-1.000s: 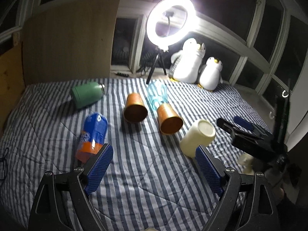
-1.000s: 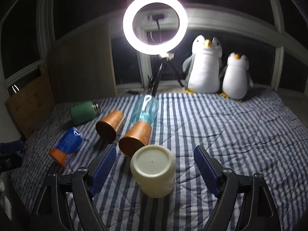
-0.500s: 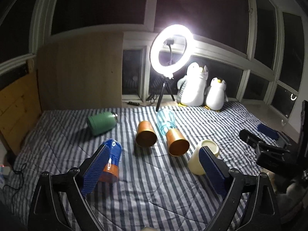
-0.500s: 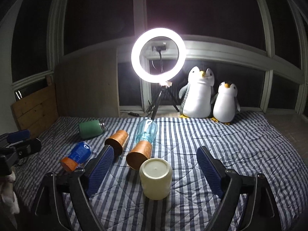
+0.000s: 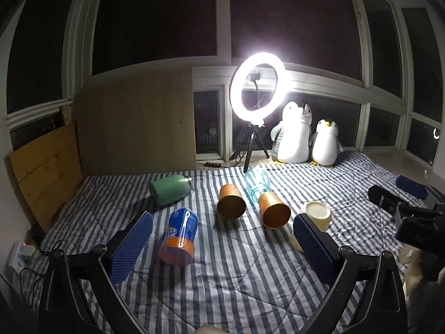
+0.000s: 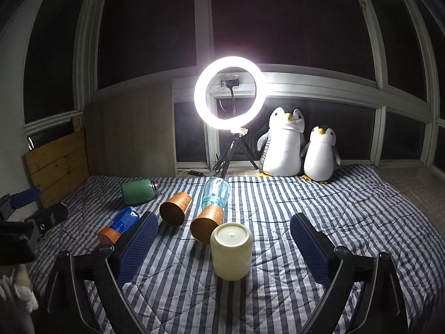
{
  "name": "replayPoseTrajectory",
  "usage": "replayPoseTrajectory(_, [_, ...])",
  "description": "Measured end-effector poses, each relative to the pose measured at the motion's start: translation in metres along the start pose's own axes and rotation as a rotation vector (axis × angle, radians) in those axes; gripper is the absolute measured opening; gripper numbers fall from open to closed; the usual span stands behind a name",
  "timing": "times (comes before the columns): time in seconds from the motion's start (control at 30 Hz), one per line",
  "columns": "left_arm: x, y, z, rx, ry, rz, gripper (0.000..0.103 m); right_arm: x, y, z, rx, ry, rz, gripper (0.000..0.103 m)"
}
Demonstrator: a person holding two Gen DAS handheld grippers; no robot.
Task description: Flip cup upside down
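Blue-padded right gripper [image 6: 222,247] level, jaws apart

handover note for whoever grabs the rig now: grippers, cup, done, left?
Left gripper: open, empty, hovering above the striped quilt.
Right gripper: open, empty, cream cup in front between its fingers, not touched.
Cream cup stands base up on the quilt, beside the nearer copper cup.
Done: that cup looks flipped.
Left: two copper cups lie on their sides; flip only if they count.
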State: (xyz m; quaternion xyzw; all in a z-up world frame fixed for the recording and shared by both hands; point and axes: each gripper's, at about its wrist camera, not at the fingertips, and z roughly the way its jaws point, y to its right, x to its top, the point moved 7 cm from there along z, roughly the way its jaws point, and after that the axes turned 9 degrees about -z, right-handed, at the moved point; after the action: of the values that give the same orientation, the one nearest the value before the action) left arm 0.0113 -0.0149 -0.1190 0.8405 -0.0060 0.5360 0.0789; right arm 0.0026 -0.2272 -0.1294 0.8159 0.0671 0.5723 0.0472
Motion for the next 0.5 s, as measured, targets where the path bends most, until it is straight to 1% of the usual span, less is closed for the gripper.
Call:
replayPoseTrajectory(0.13, [-0.007,-0.003,-0.002,0.024,0.008,-0.014,0.102,-0.004,-0.001,-0.005,-0.011,0.005,0.005,0.095])
replayPoseTrajectory(0.2, [-0.007,-0.004,-0.005,0.045,0.032,-0.018,0.102,-0.004,-0.001,-0.008,-0.025,0.014,0.005,0.095])
replayPoseTrajectory(0.27, [-0.004,-0.004,-0.011,0.062,0.068,-0.02,0.102,-0.002,-0.001,-0.013,-0.037,0.031,0.006,0.095])
replayPoseTrajectory(0.43, [0.01,0.0,-0.031,0.09,0.174,-0.007,0.102,0.009,0.003,-0.031,-0.102,0.1,-0.004,0.095])
replayPoseTrajectory(0.5, [0.015,0.002,-0.039,0.098,0.211,0.0,0.102,0.013,0.005,-0.036,-0.111,0.117,-0.003,0.098])
